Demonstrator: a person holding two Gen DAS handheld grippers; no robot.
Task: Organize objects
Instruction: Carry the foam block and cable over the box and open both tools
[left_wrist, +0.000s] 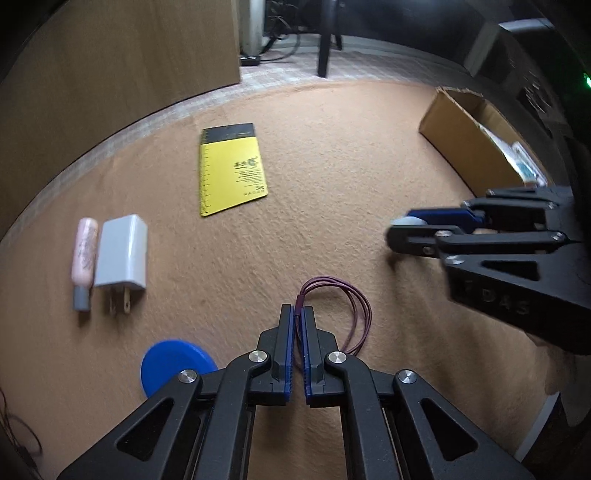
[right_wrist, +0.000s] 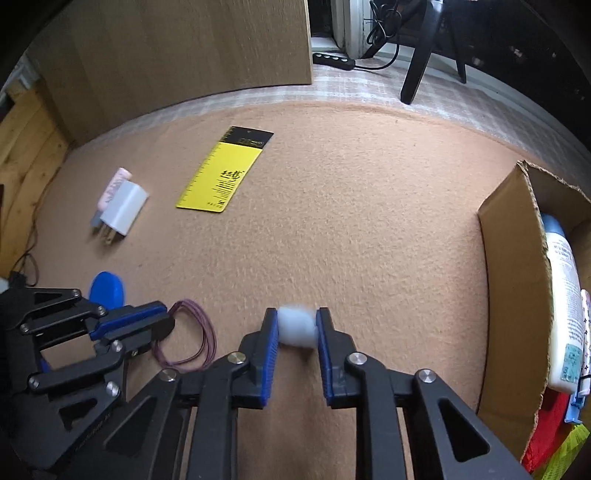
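Cardboard box (right_wrist: 511, 280) holds a white bottle (right_wrist: 563, 314); right jaws clamp a pale ball (right_wrist: 297, 326), left jaws pinch purple cord (left_wrist: 300, 300).

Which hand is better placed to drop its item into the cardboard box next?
Right: the right gripper holds a white ball nearer the cardboard box; the left gripper is farther away.

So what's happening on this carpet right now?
A person is tidying small items with a handheld gripper in each hand. The left gripper is shut on the purple cord loop; the right gripper is clamped on a pale fluffy ball. A cardboard box on the right already holds items. The yellow notepad, white charger, pink tube and blue disc lie on the carpet.
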